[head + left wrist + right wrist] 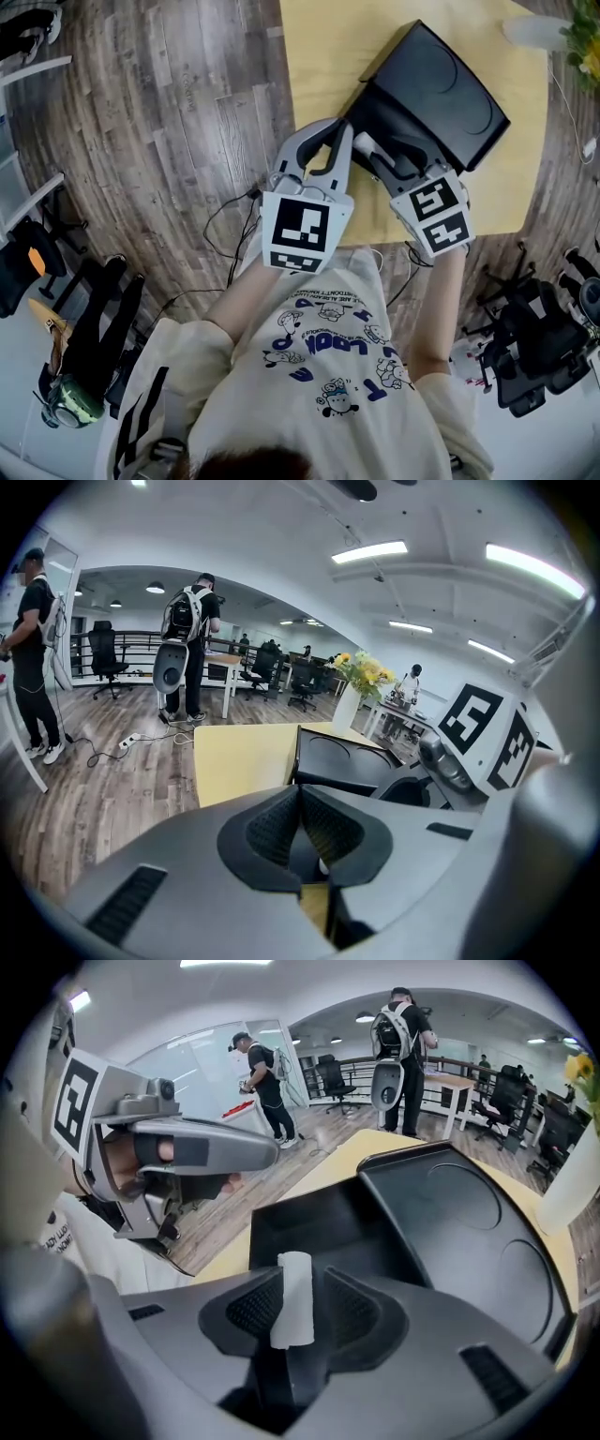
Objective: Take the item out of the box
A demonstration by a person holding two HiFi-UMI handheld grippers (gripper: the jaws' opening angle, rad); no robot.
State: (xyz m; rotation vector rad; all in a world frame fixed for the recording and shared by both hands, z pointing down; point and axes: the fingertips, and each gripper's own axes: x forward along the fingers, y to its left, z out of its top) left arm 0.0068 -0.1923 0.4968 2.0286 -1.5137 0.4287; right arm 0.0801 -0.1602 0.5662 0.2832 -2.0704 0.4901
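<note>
Black box (319,1222) interior partly hidden by right gripper (298,1279), jaws apart round white cylinder (294,1309), left gripper (300,789) jaws closed, yellow table (319,56) open leftward.

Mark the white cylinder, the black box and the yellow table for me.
white cylinder (293,1297): right gripper view, middle of its side.
black box (448,94): head view, on its open lid.
yellow table (319,56): head view, bare top left of the box.

The bare yellow tabletop (319,56) left of the open black plastic box (389,112) lies free. The box's swung-open black lid (455,94) blocks its far side. A white vase of yellow flowers (536,33) stands at the table's far right corner. The left gripper (345,131) and right gripper (367,150) crowd the box's near edge.
</note>
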